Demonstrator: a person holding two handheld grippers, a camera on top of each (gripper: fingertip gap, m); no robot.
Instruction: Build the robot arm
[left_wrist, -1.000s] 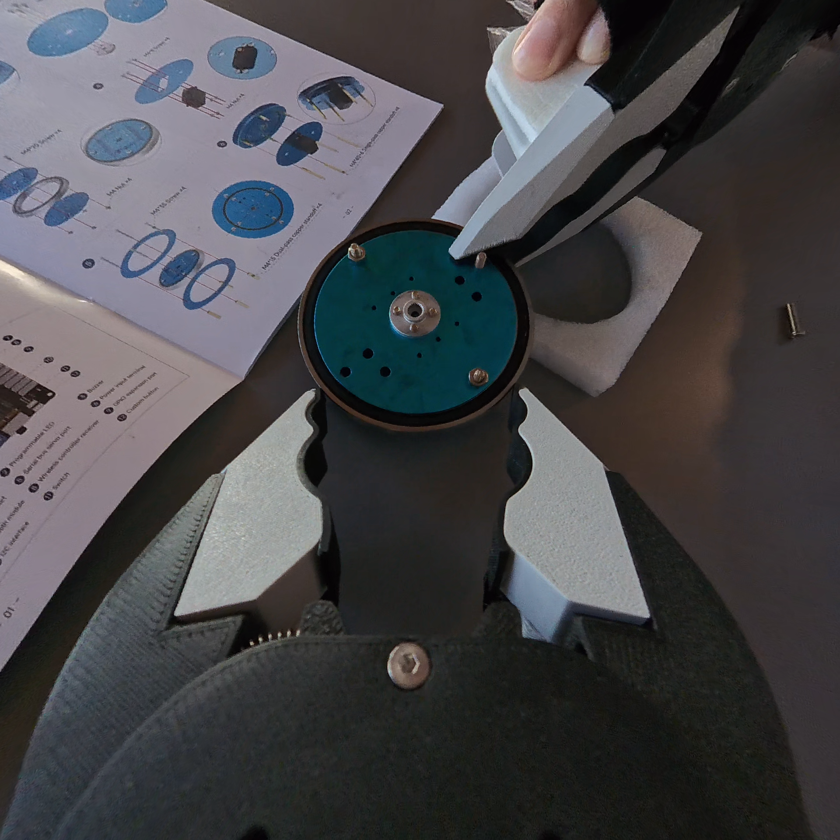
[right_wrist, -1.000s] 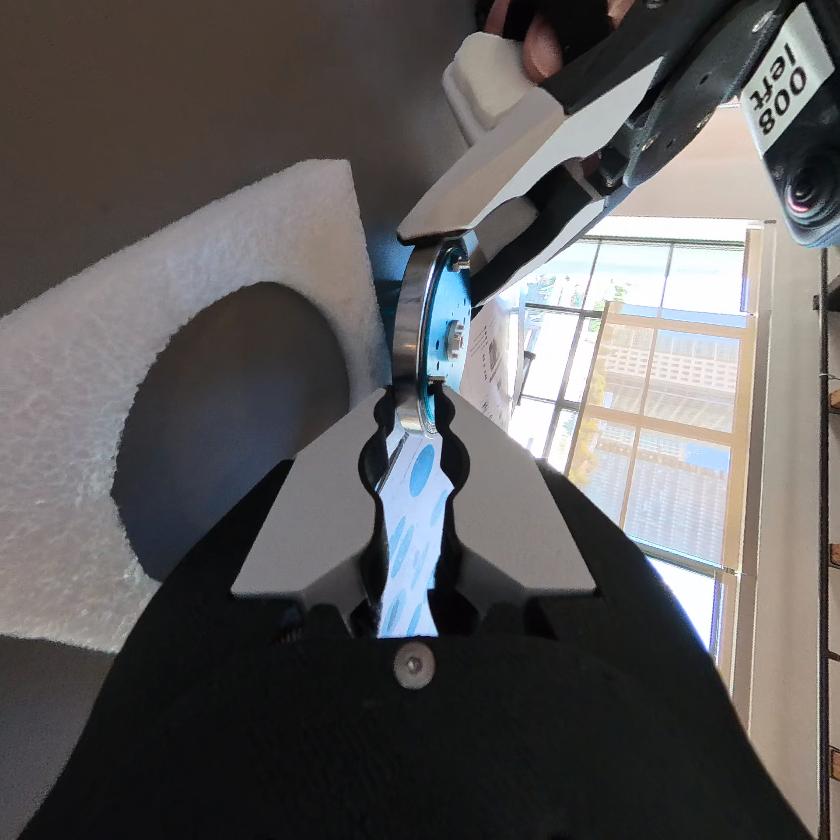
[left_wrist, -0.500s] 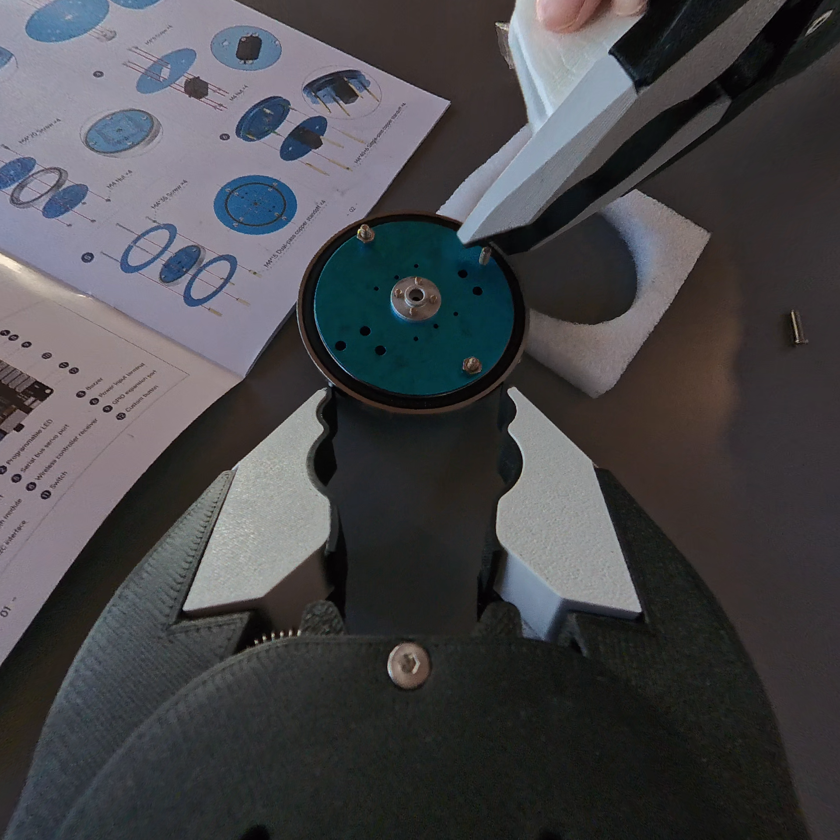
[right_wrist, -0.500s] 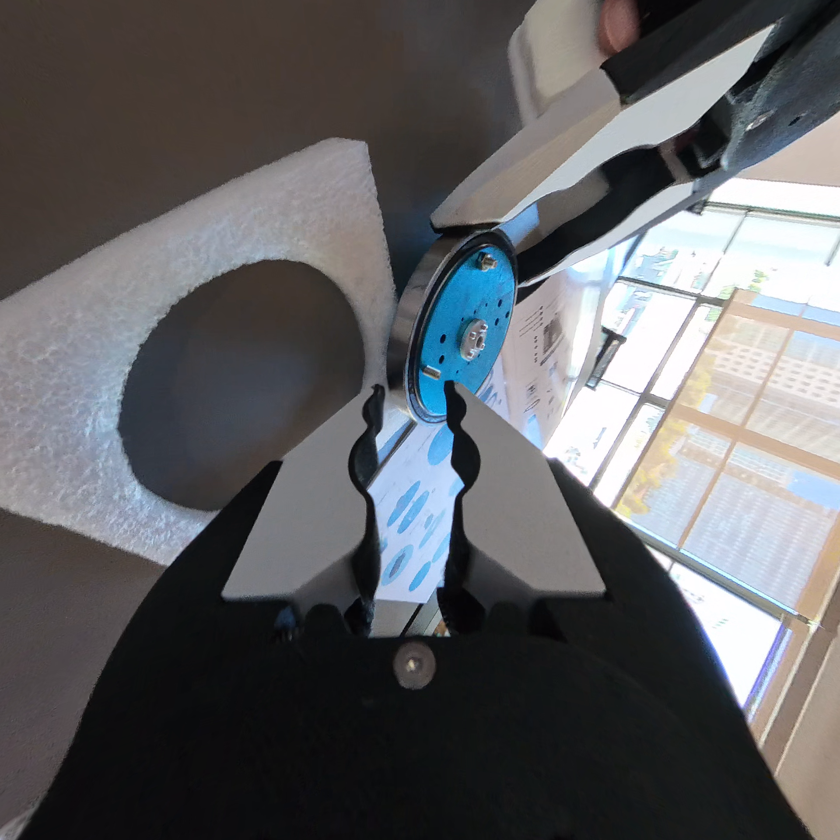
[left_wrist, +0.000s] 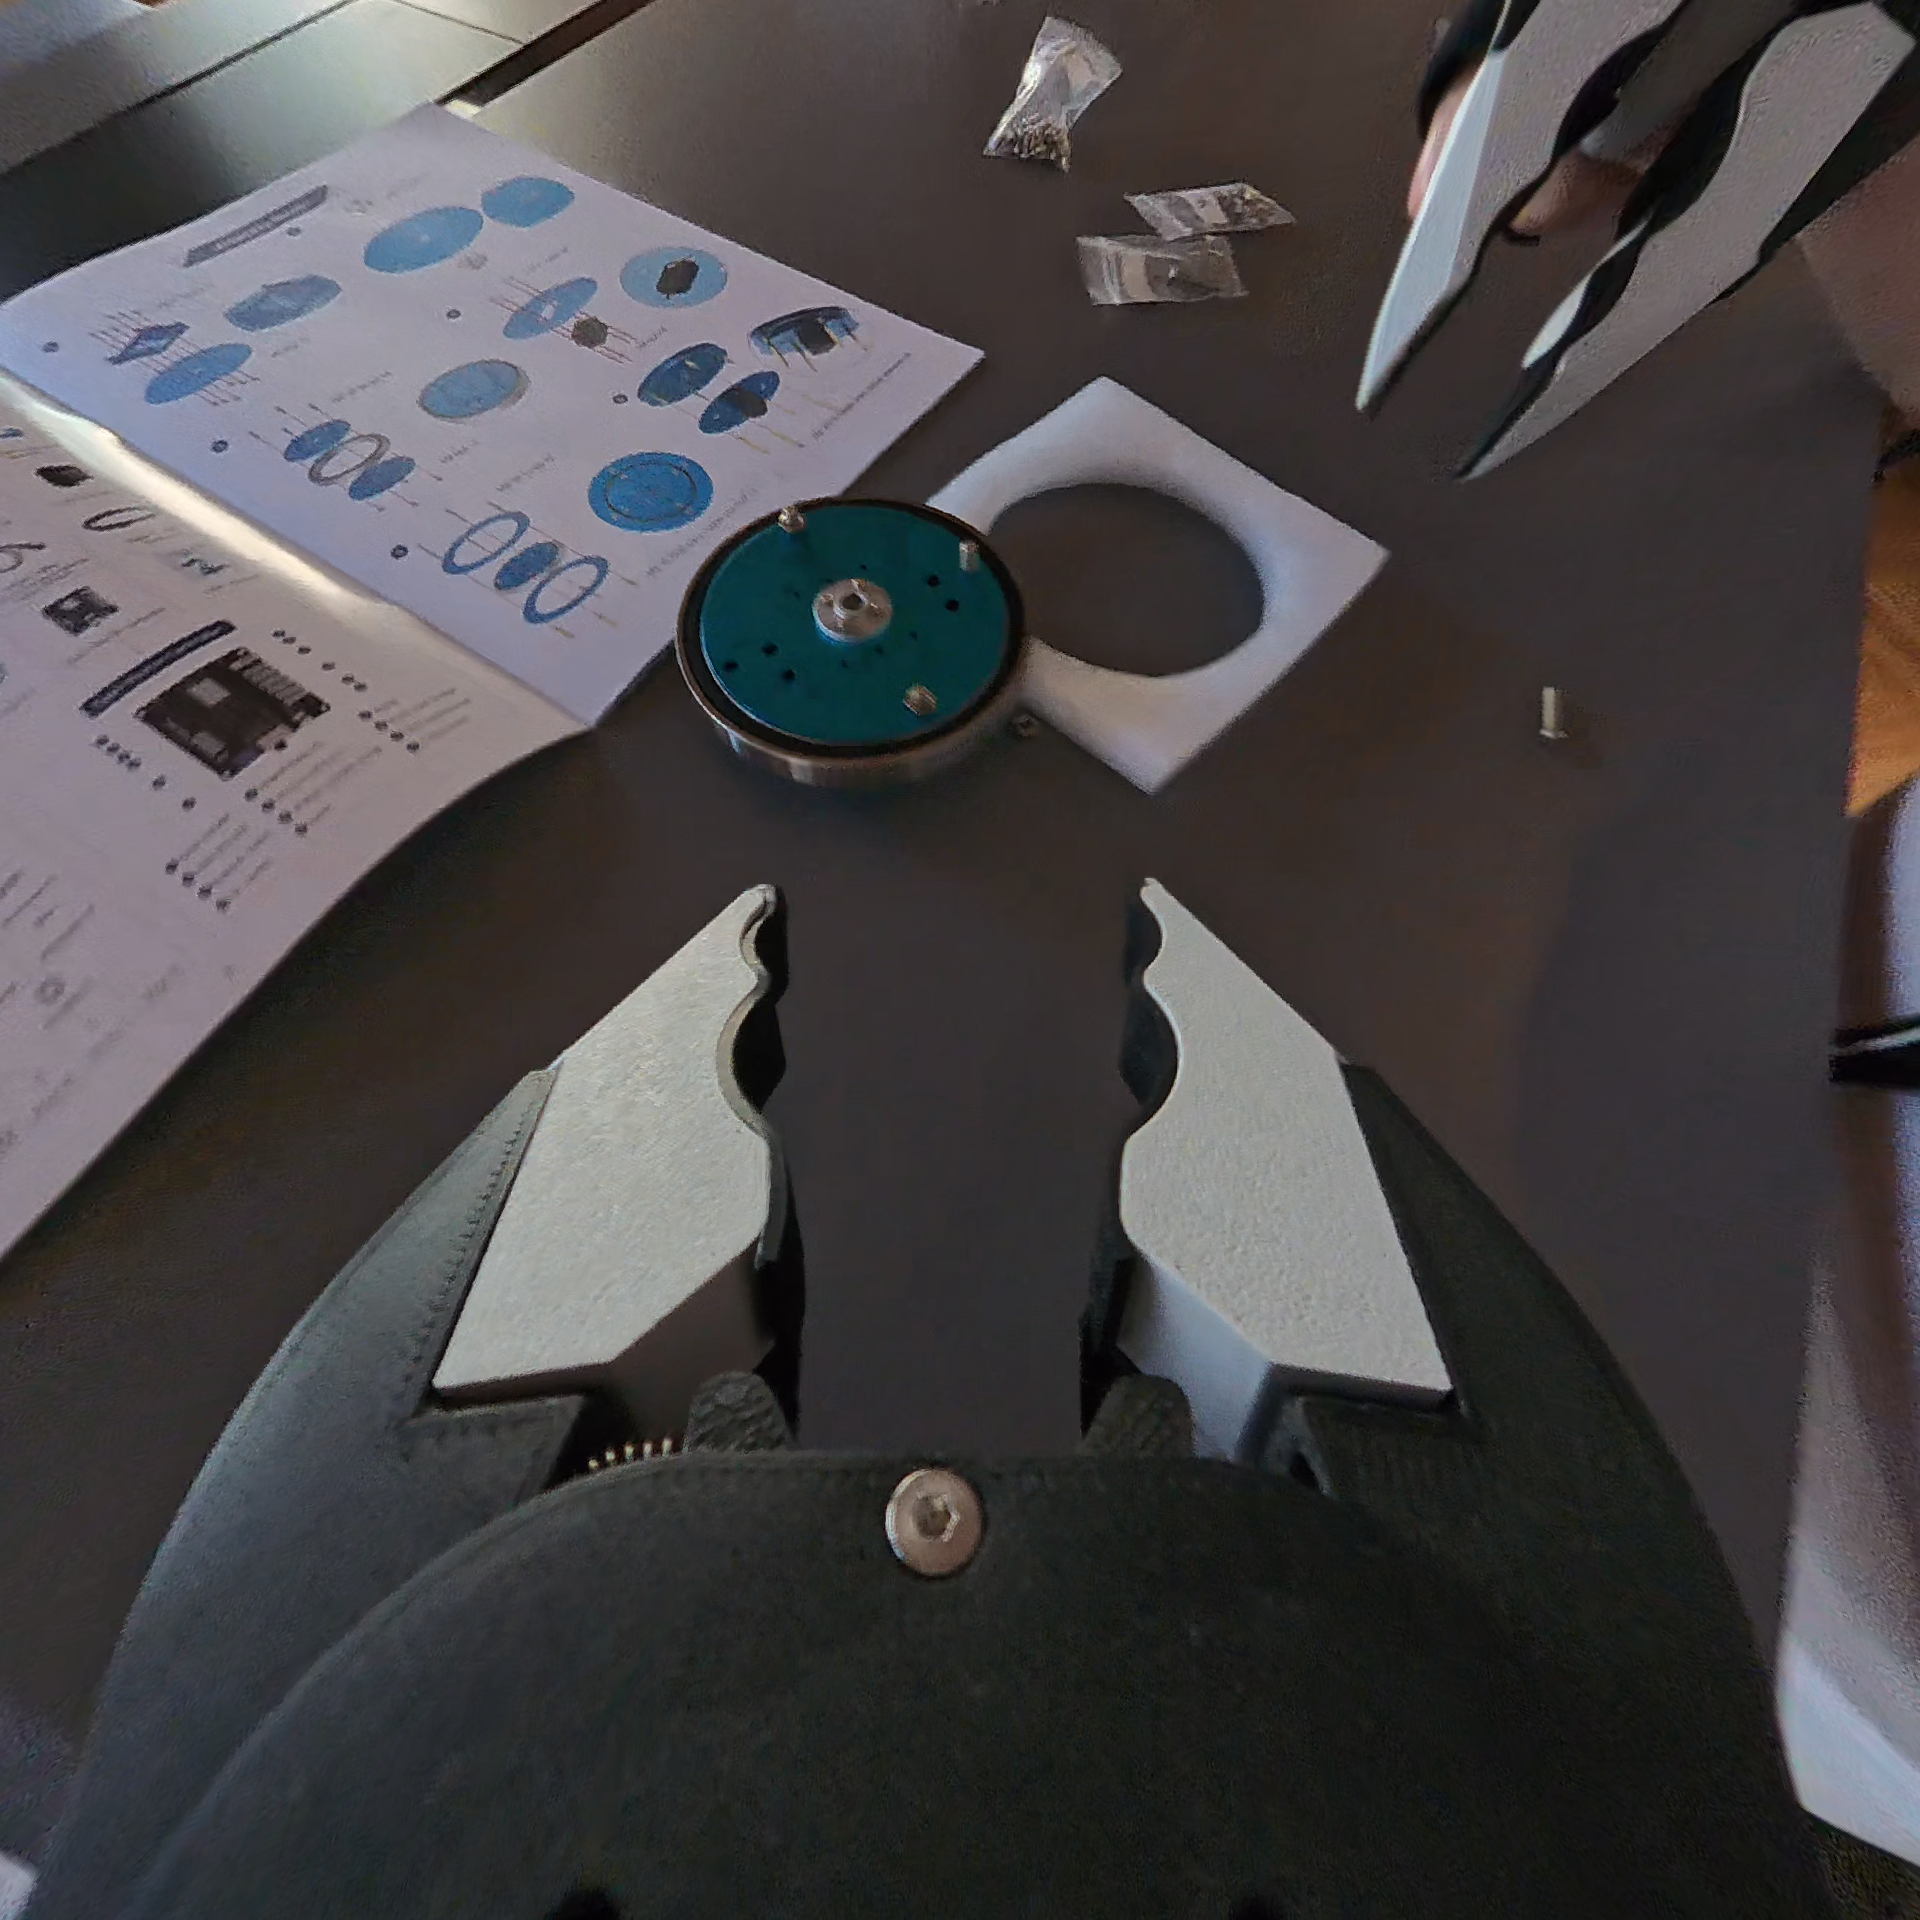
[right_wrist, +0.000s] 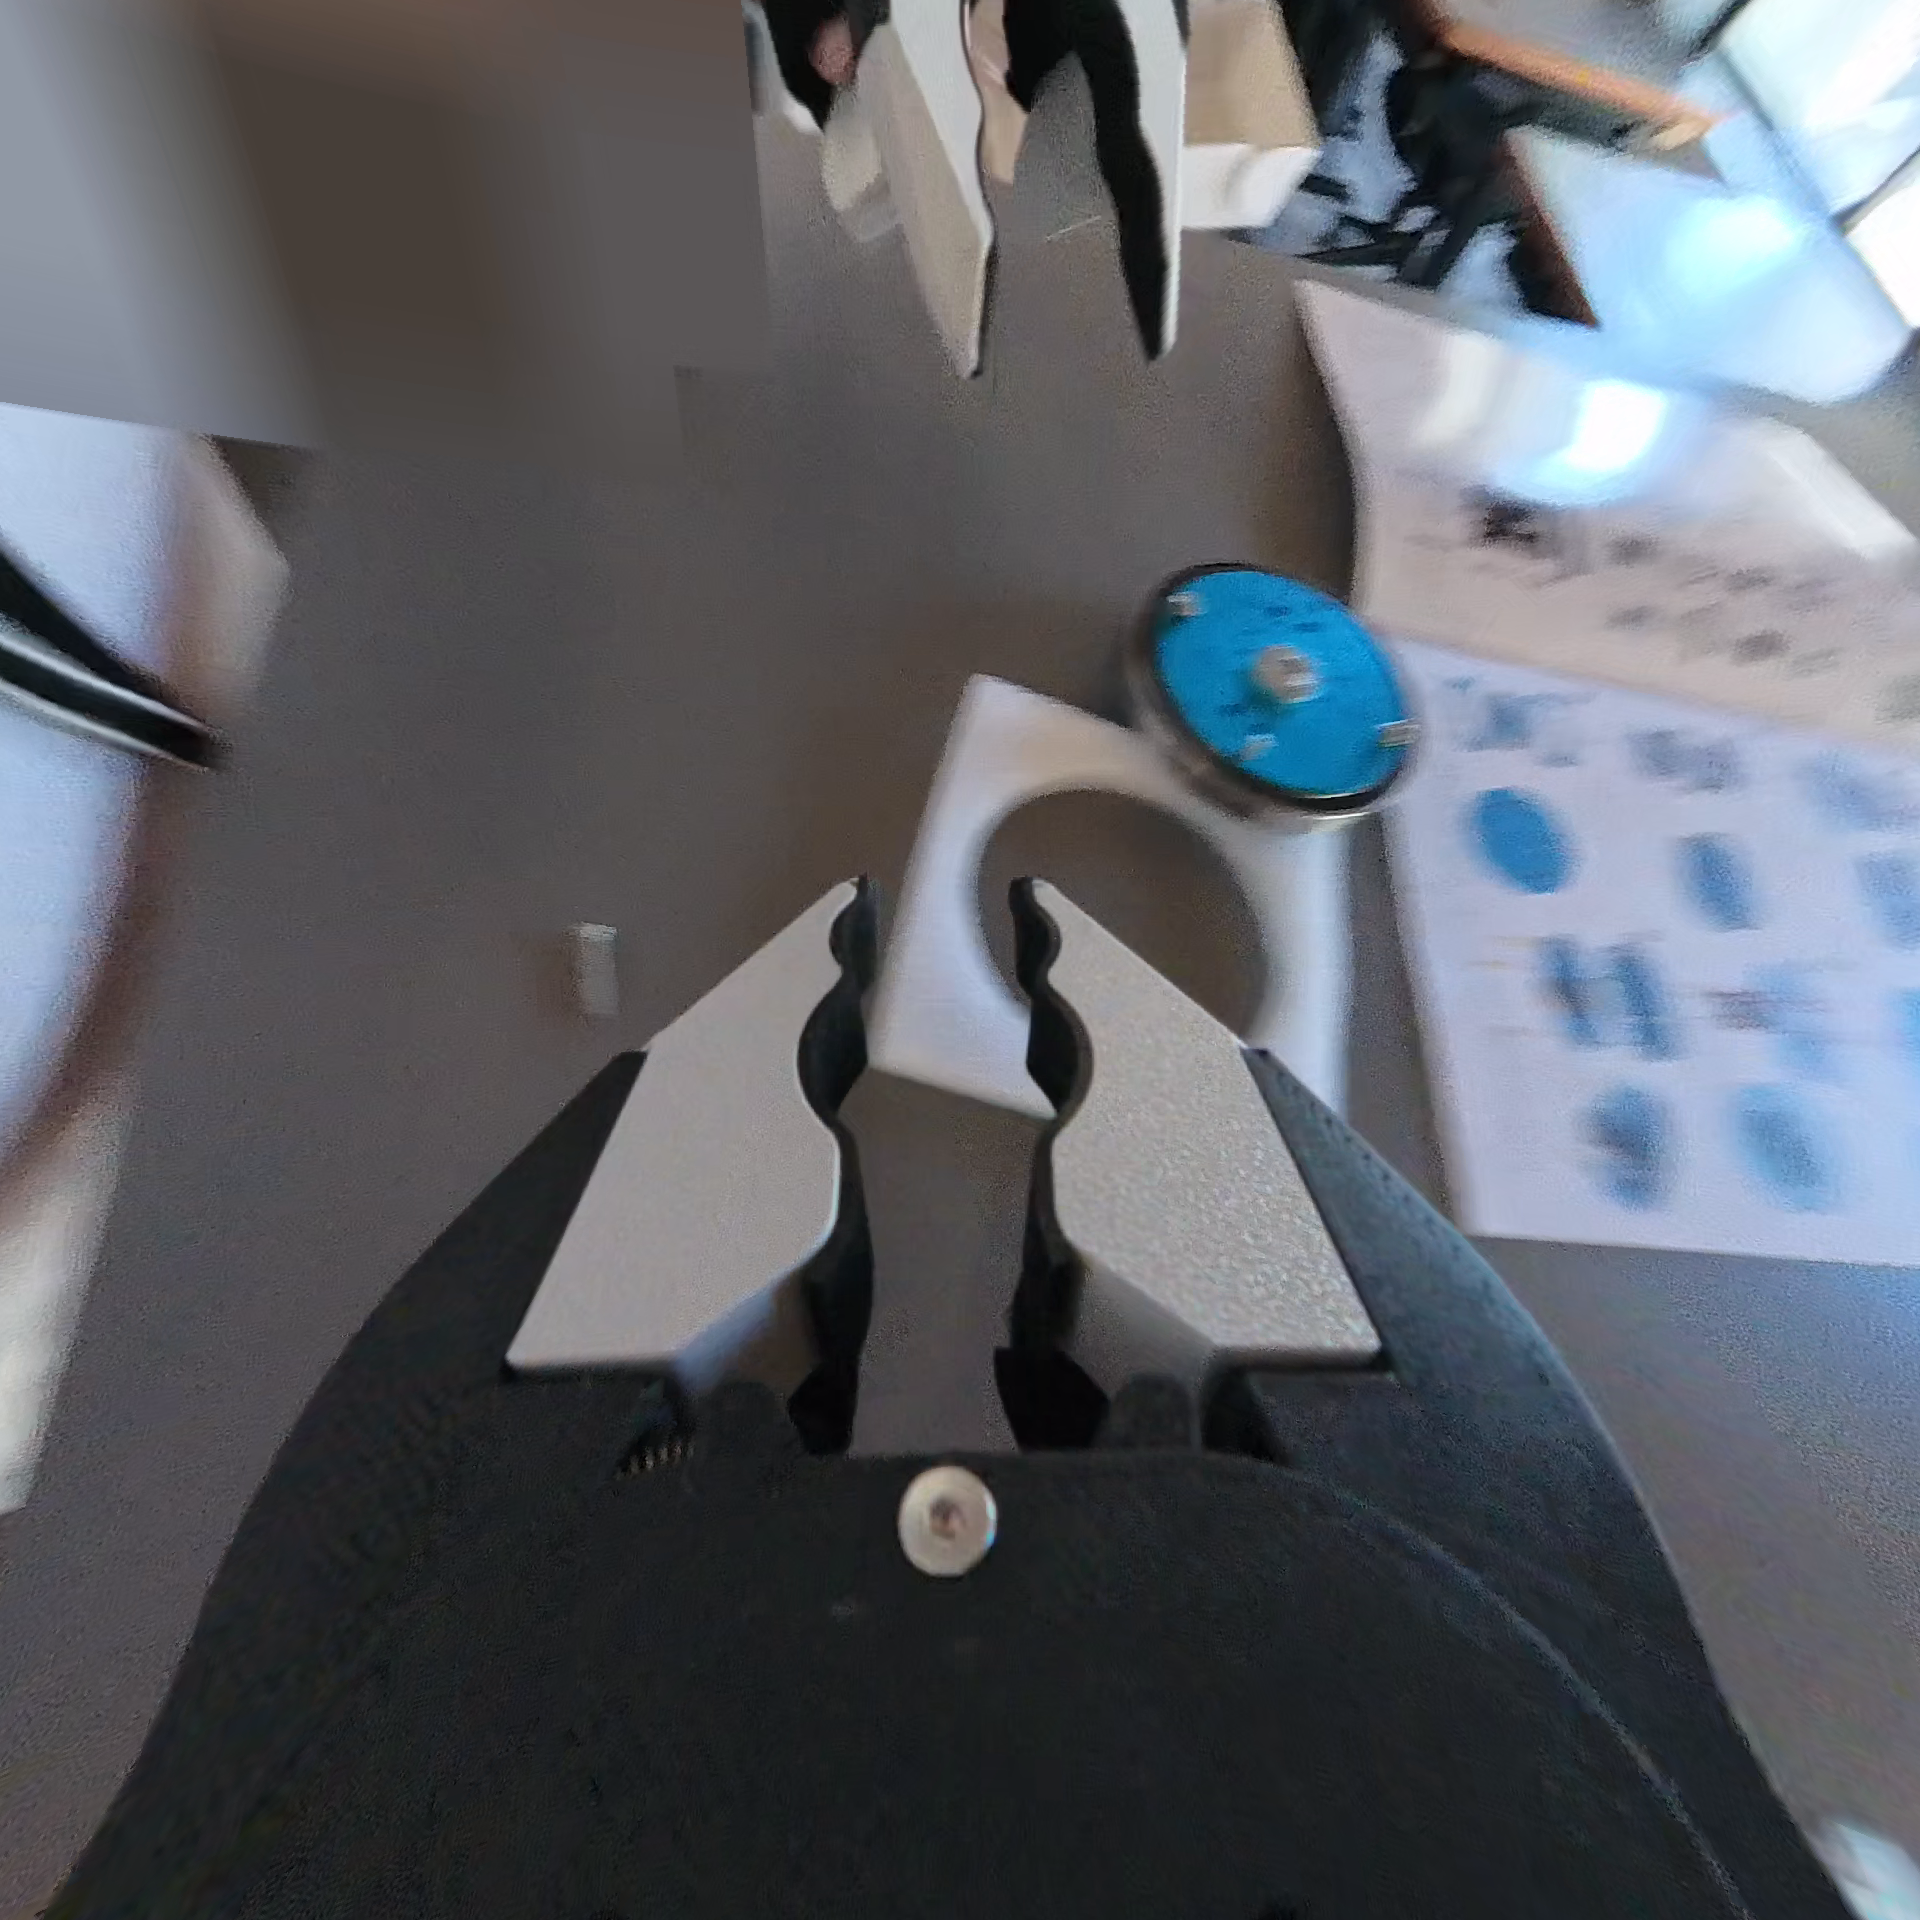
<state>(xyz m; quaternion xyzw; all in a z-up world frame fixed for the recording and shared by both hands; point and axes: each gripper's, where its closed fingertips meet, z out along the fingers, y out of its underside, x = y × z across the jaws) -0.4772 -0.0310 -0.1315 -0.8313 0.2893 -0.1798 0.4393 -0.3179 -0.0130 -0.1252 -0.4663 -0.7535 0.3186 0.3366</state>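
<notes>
A round metal disc with a blue face (left_wrist: 852, 634) lies flat on the dark table, its right edge resting on a white foam square with a round hole (left_wrist: 1309, 582). My left gripper (left_wrist: 956, 894) is open and empty, hovering short of the disc. My right gripper (left_wrist: 1421, 436) hangs in the air at the upper right, fingers apart and empty. In the right wrist view my right gripper (right_wrist: 940, 883) is open above the foam (right_wrist: 1039, 748), which only shows between the fingers from below. The disc (right_wrist: 1273, 696) lies beyond it, and the left gripper (right_wrist: 1068, 358) is at the top.
An open instruction booklet (left_wrist: 416, 416) lies left of the disc. Small clear bags of hardware (left_wrist: 1164, 265) lie at the back. A loose screw (left_wrist: 1553, 712) lies right of the foam, and a tiny one (left_wrist: 1025, 724) lies by the disc's rim. My right fingertips sit around 15 centimeters from my left ones. The disc (right_wrist: 1273, 696) sits 10 centimeters or so from the ends of my left fingers. It is also in sight in the left wrist view (left_wrist: 888, 600).
My right gripper opened off the disc's rim and lifted away. My left gripper pulled back from around the disc and narrowed a little. The disc now lies flat.
</notes>
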